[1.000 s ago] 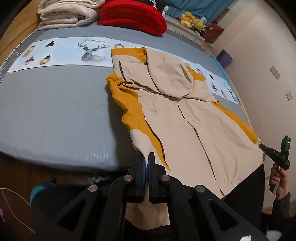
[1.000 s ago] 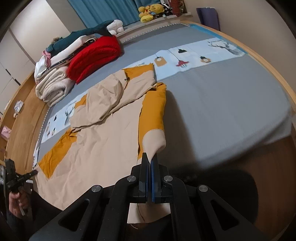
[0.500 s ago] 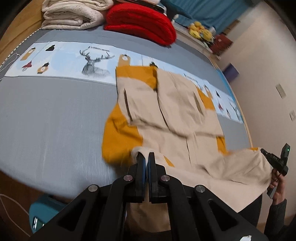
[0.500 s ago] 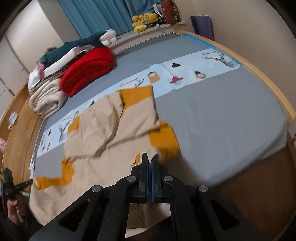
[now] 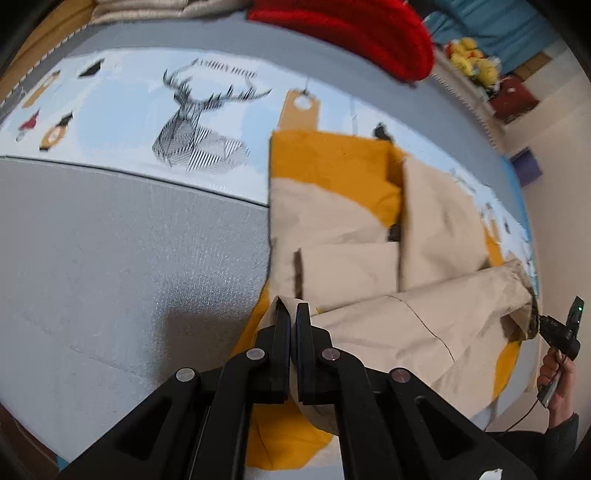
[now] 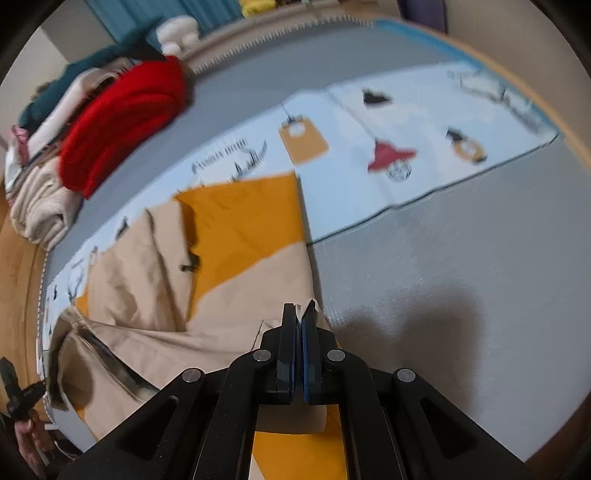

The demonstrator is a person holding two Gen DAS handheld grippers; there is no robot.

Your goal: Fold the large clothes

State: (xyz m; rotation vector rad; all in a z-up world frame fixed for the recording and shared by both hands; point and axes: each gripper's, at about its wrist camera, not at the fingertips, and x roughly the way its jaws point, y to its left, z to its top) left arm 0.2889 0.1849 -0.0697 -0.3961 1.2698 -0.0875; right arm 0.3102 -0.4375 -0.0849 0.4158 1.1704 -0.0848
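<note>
A large beige and mustard-yellow garment (image 5: 343, 218) lies on the grey bed, its upper part with folded sleeves resting flat; it also shows in the right wrist view (image 6: 236, 266). My left gripper (image 5: 293, 310) is shut on one bottom corner of the garment. My right gripper (image 6: 301, 312) is shut on the other bottom corner and appears at the right edge of the left wrist view (image 5: 554, 326). The hem (image 5: 417, 325) is lifted between them and carried over the garment's lower half, forming a rolled fold.
The grey bed cover (image 5: 110, 258) has a pale blue printed band with a deer (image 5: 199, 122). A red blanket (image 5: 354, 26) and folded beige bedding (image 6: 40, 206) are stacked at the far side. Wooden floor (image 6: 14, 280) borders the bed.
Both grippers moved forward over the bed, carrying the garment's bottom hem up toward the collar end. The lower half now doubles over the upper part.
</note>
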